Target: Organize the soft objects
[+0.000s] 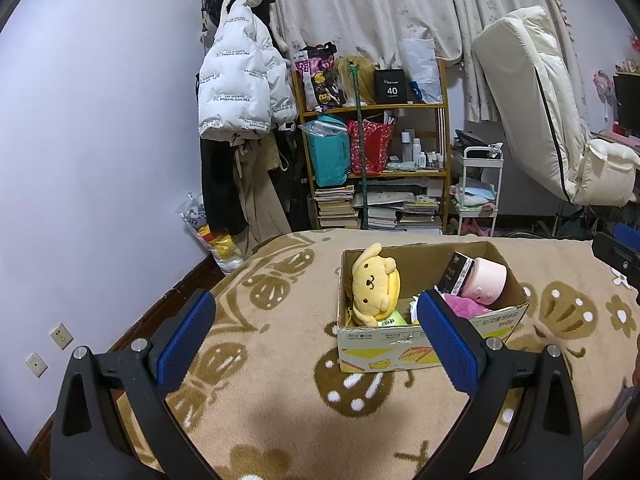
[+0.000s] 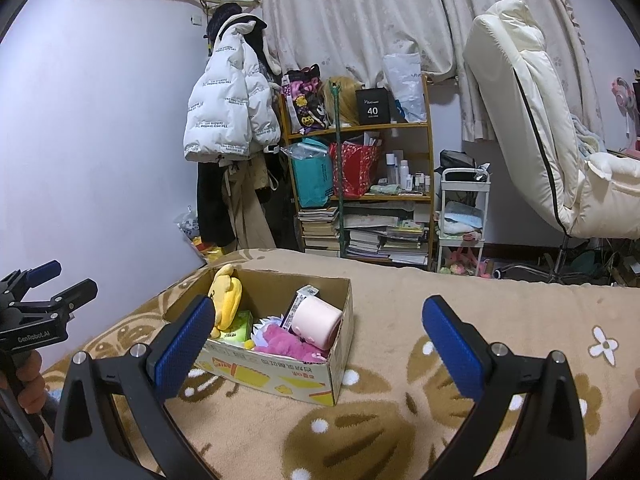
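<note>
A cardboard box (image 1: 400, 342) (image 2: 288, 376) sits on a beige patterned blanket. In it are a yellow dog plush (image 1: 374, 280) (image 2: 227, 294), a pink cylinder plush (image 1: 486, 280) (image 2: 316, 320), a magenta fluffy plush (image 1: 464, 306) (image 2: 280, 340) and a green pack (image 2: 239, 326). My left gripper (image 1: 316, 304) is open and empty, just in front of the box. My right gripper (image 2: 320, 308) is open and empty, in front of the box and to its right. The left gripper also shows at the left edge of the right wrist view (image 2: 52, 280).
The blanket (image 2: 440, 320) covers a bed that ends at the far edge. Beyond stand a wooden shelf (image 1: 376, 172) with bags and books, a coat rack with a white puffer jacket (image 1: 240, 84), a white cart (image 1: 478, 192) and a cream recliner chair (image 2: 540, 120).
</note>
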Motion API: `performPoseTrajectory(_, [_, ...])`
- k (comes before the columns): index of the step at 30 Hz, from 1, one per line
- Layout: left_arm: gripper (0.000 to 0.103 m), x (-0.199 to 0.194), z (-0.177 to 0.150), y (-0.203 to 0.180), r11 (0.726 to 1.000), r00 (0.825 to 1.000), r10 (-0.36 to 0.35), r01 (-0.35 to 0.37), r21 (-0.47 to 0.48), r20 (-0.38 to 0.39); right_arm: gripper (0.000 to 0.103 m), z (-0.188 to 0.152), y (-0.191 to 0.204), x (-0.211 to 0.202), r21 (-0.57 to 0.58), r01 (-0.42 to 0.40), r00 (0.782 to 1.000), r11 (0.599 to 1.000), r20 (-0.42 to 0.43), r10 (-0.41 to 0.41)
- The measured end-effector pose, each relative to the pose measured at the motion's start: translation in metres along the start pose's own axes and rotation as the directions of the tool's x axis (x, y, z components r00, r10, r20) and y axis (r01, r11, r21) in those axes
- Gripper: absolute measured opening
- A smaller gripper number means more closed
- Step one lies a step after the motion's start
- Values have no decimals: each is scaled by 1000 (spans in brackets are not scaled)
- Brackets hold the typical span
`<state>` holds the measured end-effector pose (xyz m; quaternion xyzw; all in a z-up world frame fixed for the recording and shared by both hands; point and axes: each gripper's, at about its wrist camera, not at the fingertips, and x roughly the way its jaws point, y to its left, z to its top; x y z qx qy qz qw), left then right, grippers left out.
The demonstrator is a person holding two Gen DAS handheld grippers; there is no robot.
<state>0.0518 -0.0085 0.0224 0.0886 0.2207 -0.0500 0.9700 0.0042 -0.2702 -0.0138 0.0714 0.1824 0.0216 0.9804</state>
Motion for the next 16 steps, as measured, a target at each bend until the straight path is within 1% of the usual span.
performPoseTrajectory(16, [100,1,3,-2,1000,1000,-7,7,1,-14,103,2,-1,0,-5,0,1000,1000,-3,0])
